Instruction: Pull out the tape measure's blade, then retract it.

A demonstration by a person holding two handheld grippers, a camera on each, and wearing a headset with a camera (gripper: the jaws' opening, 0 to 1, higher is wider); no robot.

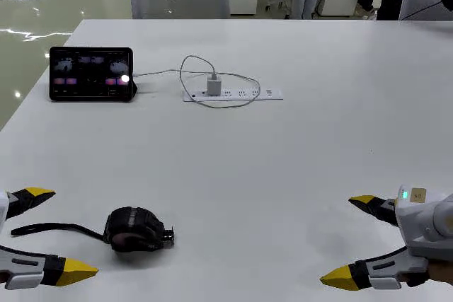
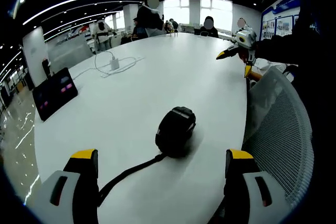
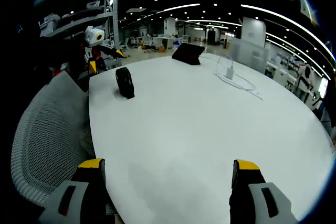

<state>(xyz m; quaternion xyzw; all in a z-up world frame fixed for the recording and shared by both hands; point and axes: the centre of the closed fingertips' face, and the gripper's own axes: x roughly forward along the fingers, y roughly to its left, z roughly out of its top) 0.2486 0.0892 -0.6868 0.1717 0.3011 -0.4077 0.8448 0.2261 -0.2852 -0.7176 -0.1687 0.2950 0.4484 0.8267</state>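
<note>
Both grippers wide open, empty; tape measure point(image 1: 134, 229) sits just ahead of your left gripper point(image 1: 60, 231), strap point(image 1: 49, 228) running back between its jaws. Right gripper point(image 1: 348, 238) is well apart. Risk: clamp the strap instead of the case and pulling the blade drags the whole unit.

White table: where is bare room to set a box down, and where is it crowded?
Widest bare patch: the middle of the white table, between the black tape measure, the white power strip and the right gripper. The far right side is bare too. Crowded: the far left, around the dark tablet and looped white cable.
</note>
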